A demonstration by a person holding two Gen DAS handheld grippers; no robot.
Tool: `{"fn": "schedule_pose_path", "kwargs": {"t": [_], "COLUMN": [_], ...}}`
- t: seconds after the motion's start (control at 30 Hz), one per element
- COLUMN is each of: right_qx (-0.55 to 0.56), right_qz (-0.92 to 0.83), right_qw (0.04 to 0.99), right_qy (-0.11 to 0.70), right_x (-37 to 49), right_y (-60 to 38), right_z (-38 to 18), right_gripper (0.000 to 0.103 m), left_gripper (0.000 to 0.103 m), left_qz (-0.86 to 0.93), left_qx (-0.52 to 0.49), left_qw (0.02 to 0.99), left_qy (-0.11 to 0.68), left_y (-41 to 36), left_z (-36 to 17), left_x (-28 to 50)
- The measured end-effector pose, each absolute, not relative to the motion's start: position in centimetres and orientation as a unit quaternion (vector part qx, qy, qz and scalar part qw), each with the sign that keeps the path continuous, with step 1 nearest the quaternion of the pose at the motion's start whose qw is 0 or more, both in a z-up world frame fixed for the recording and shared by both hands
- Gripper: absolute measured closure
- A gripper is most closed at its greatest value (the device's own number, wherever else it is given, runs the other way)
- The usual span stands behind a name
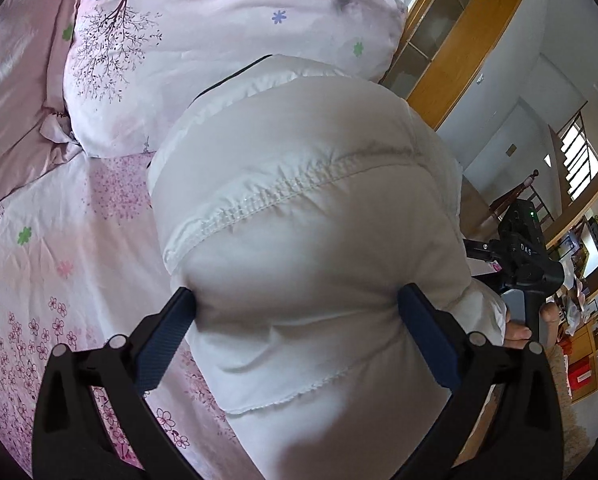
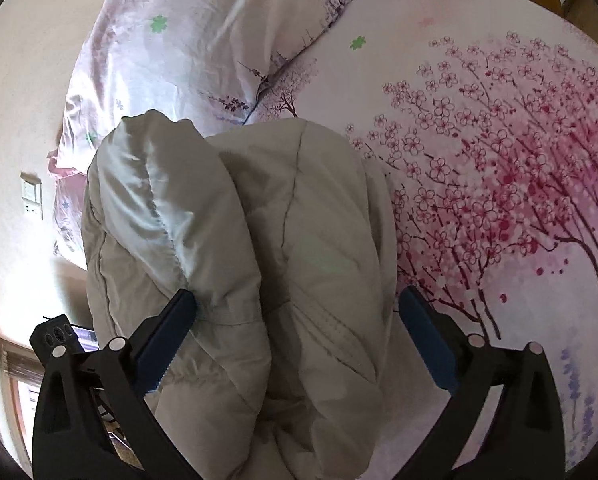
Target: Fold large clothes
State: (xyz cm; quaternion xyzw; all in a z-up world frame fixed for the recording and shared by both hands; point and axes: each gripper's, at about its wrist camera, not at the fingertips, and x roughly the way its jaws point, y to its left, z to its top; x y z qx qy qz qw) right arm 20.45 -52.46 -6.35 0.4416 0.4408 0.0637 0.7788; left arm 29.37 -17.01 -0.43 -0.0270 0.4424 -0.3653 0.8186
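A white puffy quilted jacket (image 1: 299,208) fills the middle of the left wrist view, bunched over the pink floral bed. My left gripper (image 1: 297,300) has its blue fingers (image 1: 167,340) pressed into both sides of a thick padded fold. In the right wrist view the same jacket (image 2: 259,220) looks grey-white, doubled into two fat rolls. My right gripper (image 2: 297,300) squeezes these rolls between its blue fingers (image 2: 427,340). The right gripper's black body (image 1: 527,256) and the hand holding it show at the right edge of the left wrist view.
A pink bedsheet (image 2: 499,160) printed with a cherry blossom tree covers the bed. A floral pillow (image 1: 203,40) lies behind the jacket and also shows in the right wrist view (image 2: 187,40). A wooden cabinet (image 1: 459,32) and shelves (image 1: 591,280) stand to the right.
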Motion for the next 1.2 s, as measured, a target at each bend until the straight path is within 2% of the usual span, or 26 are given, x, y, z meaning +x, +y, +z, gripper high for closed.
{"fn": "schedule_pose_path", "kwargs": {"t": [0.4, 1.2], "right_qx": [0.467, 0.505], "right_qz": [0.106, 0.175], "right_qw": [0.763, 0.724], "right_qy": [0.434, 0.436], "right_x": [20.2, 22.3], "right_y": [-53.0, -51.1], "right_z": [-7.3, -9.5], "right_gripper": [0.001, 0.001], "left_gripper": [0.002, 0.002], "left_qz": [-0.365, -0.412], "left_qx": [-0.030, -0.139], "left_qw": [0.818, 0.771], "left_qy": [0.444, 0.466], "left_y": [-17.8, -16.6], "left_z": [-0.6, -2.2], "left_x": [29.2, 31.4]}}
